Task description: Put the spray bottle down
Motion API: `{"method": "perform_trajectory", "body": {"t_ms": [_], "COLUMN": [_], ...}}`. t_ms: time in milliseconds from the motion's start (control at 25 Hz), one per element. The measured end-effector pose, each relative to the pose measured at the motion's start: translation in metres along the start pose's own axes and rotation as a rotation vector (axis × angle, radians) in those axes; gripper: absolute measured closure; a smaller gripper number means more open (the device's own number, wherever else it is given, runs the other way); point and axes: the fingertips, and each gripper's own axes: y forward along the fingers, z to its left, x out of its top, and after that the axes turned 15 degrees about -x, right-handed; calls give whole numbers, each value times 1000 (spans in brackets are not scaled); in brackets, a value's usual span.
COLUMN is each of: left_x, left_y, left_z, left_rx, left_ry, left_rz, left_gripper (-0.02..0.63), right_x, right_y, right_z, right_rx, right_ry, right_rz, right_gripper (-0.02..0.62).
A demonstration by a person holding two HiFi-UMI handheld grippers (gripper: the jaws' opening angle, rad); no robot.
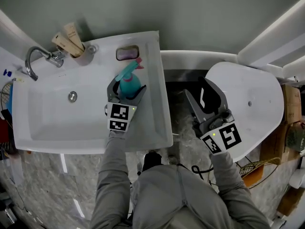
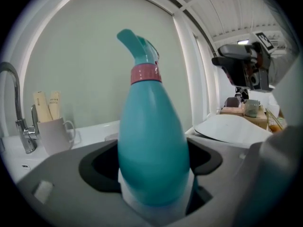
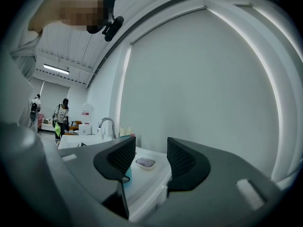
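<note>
While the left gripper (image 1: 127, 88) is clamping the teal spray bottle (image 1: 129, 81) upright over the right washbasin ledge (image 1: 157, 118), near the soap dish (image 1: 127, 53), the right gripper (image 1: 203, 97) is hanging open and empty. The setting-down seems to be in hand; next the base must rest flat before release.

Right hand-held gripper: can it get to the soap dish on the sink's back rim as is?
Probably yes. The right hand-held gripper is open and empty, and the soap dish shows unblocked between its jaws. The spray bottle, held in the left hand-held gripper, stands beside that line.
</note>
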Motion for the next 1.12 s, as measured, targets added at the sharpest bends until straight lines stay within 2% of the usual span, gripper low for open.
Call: {"method": "perform_trajectory", "body": {"t_ms": [440, 760, 1120], "left_x": [-11, -23, -20], "left_y": [-1, -5, -16], "left_z": [-5, -7, -16], "left_rx": [-32, -43, -49], "left_ry": [-59, -71, -73], "left_rz": [38, 68, 37], "left_gripper": [152, 152, 150], "right_x": [3, 7, 9], "right_y": [-2, -7, -10], "right_z": [1, 3, 9], "right_rx": [11, 13, 32], "right_ry": [2, -1, -5], "right_rz": [-11, -23, -20], "right_gripper": [390, 390, 390]}}
